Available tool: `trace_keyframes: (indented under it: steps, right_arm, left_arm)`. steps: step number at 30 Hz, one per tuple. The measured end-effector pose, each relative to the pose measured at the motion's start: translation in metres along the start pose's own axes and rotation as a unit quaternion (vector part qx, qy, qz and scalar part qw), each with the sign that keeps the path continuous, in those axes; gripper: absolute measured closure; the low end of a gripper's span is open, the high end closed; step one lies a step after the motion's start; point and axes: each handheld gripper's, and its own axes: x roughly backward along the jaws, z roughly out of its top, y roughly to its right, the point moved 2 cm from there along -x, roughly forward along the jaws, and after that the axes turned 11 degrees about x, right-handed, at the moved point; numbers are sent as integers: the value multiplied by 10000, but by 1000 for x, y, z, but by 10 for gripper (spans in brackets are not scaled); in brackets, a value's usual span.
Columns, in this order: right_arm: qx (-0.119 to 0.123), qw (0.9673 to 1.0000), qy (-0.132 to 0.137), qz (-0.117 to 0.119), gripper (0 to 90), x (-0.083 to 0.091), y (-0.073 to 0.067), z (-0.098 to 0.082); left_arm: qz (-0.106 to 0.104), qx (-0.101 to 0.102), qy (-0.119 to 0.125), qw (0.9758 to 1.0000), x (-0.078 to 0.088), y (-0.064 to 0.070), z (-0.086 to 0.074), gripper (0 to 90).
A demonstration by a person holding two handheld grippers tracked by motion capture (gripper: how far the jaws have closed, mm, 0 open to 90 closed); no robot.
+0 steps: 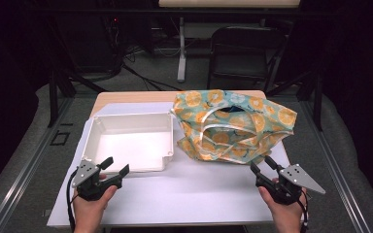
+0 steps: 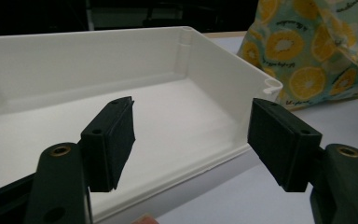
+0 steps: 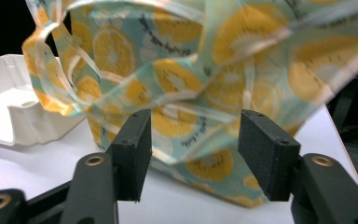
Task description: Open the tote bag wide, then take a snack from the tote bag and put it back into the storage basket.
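Left gripper (image 1: 112, 165) at the near rim of the white tray (image 1: 126, 141), jaws apart, nothing between them. Tray sits bench-left, just beside the lemon-print bag (image 1: 233, 126) slumped at right. Right gripper (image 1: 263, 165) near the bag's front, jaws apart, holding nothing.

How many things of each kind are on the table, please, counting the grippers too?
Bag: 1
Tray: 1
Grippers: 2, left gripper and right gripper, both open and holding nothing
Total: 4
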Motion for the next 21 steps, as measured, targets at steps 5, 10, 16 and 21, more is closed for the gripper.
trace_keyframes:
  steps: [5,10,16,21]
  right_arm:
    - [-129,9999,25,-14,446,-10,4,10]
    - [-62,10000,-60,-39,432,-20,8,19]
    - [-113,9999,46,-35,427,-27,10,28]
    - [53,9998,-58,-191,671,-36,6,36]
  left_arm:
    - [-206,-193,-59,9996,-11,16,8,348]
    - [-446,-319,-98,9984,-25,33,17,361]
    - [-832,-514,-180,9950,-47,62,31,358]
    - [-1048,-614,-202,9924,-67,81,40,357]
